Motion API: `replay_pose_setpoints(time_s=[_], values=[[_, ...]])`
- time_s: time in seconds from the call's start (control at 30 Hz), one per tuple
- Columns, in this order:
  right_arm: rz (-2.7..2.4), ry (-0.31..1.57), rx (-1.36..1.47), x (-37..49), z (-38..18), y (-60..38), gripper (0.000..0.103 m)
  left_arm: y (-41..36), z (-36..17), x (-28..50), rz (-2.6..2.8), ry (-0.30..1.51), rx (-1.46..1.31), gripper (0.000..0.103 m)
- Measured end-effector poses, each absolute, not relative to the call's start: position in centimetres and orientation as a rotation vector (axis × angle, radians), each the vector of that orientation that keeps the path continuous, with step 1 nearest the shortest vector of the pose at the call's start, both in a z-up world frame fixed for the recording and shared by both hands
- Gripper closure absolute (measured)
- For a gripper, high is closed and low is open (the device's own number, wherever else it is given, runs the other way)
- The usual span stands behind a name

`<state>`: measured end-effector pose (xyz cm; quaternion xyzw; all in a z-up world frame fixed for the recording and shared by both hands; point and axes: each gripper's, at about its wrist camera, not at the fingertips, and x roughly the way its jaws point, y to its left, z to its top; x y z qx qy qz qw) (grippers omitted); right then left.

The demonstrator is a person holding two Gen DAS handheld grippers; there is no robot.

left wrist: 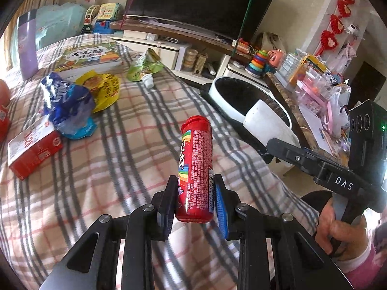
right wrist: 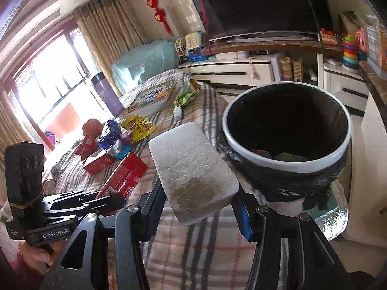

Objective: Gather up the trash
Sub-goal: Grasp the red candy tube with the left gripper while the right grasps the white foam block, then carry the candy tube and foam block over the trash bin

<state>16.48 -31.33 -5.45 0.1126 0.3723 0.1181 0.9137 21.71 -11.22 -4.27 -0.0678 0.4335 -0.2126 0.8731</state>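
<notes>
My left gripper [left wrist: 195, 201] is shut on a red candy tube [left wrist: 196, 166] and holds it above the plaid blanket [left wrist: 121, 169]. My right gripper [right wrist: 197, 205] is shut on a white foam block [right wrist: 191, 166] with a brown stain, held just left of the black trash bin [right wrist: 285, 142] with a white rim. The bin [left wrist: 249, 96] and the foam block [left wrist: 268, 123] also show in the left wrist view, right of the bed. More trash lies on the blanket: a blue wrapper [left wrist: 67, 101], a yellow wrapper [left wrist: 104, 89], a red box [left wrist: 33, 149] and a green pouch [left wrist: 145, 68].
A children's book [left wrist: 89, 60] and a purple flask [left wrist: 27, 46] sit at the bed's far end. A TV [left wrist: 200, 2] on a low stand is behind. A cluttered side table [left wrist: 319, 91] with toys stands right of the bin.
</notes>
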Motion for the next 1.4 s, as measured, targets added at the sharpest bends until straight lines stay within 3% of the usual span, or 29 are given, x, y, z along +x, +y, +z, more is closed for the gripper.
replay_pose_setpoints(time_s=[1.4], values=[[0.061, 0.736, 0.274, 18.7, -3.8, -40.7, 0.05, -21.4, -2.6, 29.5, -0.55, 0.866, -0.025, 0.076]])
